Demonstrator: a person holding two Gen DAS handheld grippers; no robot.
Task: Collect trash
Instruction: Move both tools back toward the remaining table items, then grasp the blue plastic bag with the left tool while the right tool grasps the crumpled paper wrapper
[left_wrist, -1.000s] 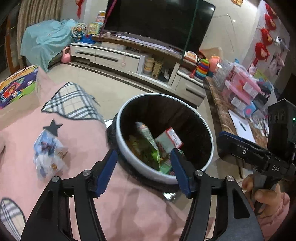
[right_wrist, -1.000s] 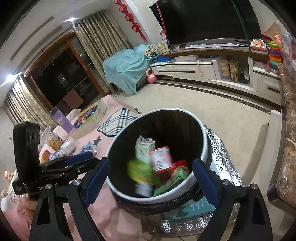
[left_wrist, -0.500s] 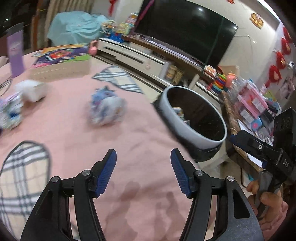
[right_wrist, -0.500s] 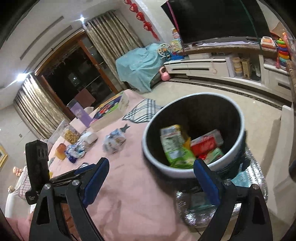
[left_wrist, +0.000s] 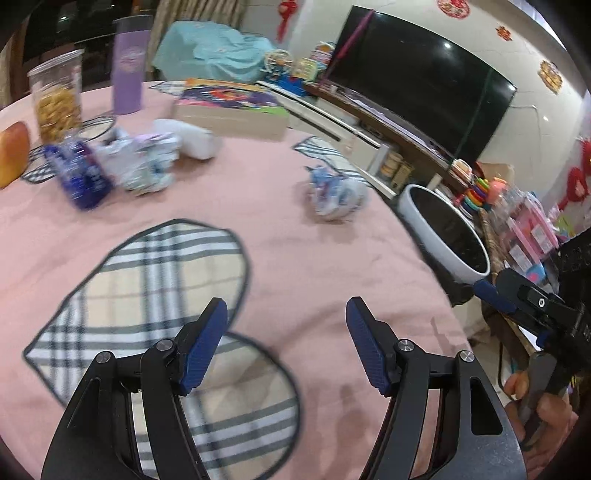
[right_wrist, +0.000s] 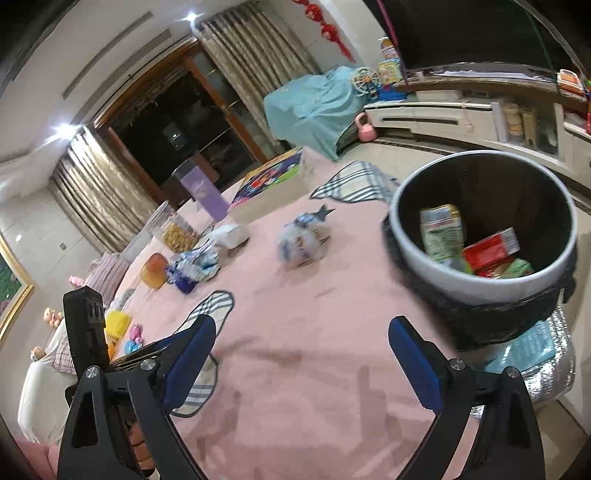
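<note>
Wrappers on the tablecloth (left_wrist: 295, 258): one crumpled wrapper (left_wrist: 334, 195) apart; both hand-held grippers (left_wrist: 286, 347) (right_wrist: 299, 354) gape, empty.

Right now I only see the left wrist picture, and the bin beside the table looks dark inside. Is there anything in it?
Observer: Yes. The right wrist view looks down into the bin. A pale green packet and a red box lie inside.
Operator: What is the bin standing on?
Observer: A silvery foil mat shows beside its base.
Operator: Is the other tool holding something?
Observer: No. The right gripper has its jaws wide apart with nothing between them, above the pink tablecloth.
</note>
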